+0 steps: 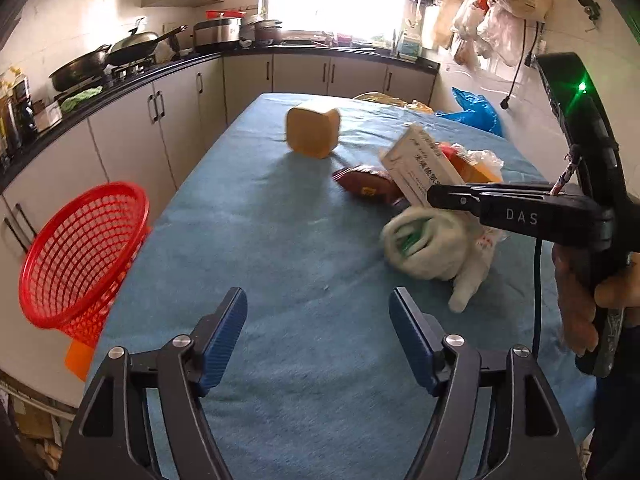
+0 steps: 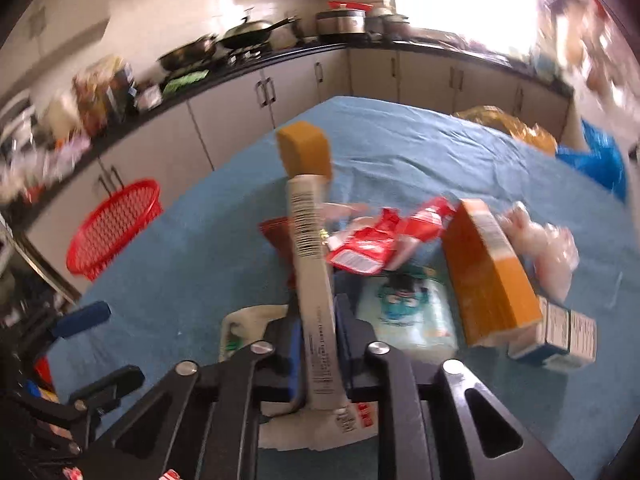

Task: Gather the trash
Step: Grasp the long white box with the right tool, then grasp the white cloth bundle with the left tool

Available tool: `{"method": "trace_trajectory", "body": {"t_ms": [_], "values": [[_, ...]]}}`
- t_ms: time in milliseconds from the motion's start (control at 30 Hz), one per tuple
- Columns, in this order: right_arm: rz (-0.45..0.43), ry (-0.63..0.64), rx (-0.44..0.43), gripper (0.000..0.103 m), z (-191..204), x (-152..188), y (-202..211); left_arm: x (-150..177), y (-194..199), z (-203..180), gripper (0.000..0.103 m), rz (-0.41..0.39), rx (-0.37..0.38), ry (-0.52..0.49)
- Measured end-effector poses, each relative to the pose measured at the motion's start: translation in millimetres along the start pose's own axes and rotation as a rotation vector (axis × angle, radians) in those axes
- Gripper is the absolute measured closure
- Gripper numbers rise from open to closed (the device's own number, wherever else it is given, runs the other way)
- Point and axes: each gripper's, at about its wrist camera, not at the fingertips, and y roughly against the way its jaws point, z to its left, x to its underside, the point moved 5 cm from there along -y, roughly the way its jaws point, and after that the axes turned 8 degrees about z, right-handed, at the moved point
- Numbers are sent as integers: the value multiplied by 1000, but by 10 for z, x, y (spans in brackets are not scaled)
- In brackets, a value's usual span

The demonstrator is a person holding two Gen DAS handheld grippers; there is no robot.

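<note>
Kitchen cabinets and a dark worktop with pans run along the wall, and in front of them stands a desk [image 1: 248,240] covered with a blue cloth. At its left edge hangs a red plastic mesh basket [image 1: 82,256], which I judge to be the place for the trash.

On the right part of the desk lies the pile of trash: a crumpled white plastic bag with green print [image 1: 424,240], a dark red snack wrapper [image 1: 366,184], an orange cardboard box [image 2: 490,276] and a small white-and-blue carton [image 2: 556,340]. A tan foam block [image 1: 314,130] stands apart, further back.

The right hand-held gripper [image 2: 320,344] is clenched on a long white cardboard box with a barcode [image 2: 310,264] — the box passes between the blue pads and sticks out forward, above the cloth. The left hand-held gripper [image 1: 318,334] is released, its jaws wide apart over bare cloth, with nothing between them.

The step in hand seems to be carrying the white box to the basket. To do it well, the grip should stay firm, because the box is long and may swing — it should be released only when it is over the basket's mouth. The left hand-held gripper may meanwhile go for the plastic bag.
</note>
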Motion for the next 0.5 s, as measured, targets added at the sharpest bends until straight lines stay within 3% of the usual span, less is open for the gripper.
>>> {"method": "trace_trajectory", "body": {"t_ms": [167, 333, 500], "values": [[-86, -76, -82, 89, -167, -17, 287, -222, -118, -236, 20, 9, 32, -22], [-175, -112, -53, 89, -223, -55, 533, -347, -363, -446, 17, 46, 47, -27], [-191, -135, -44, 89, -234, -79, 572, -443, -546, -613, 14, 49, 60, -42]]}}
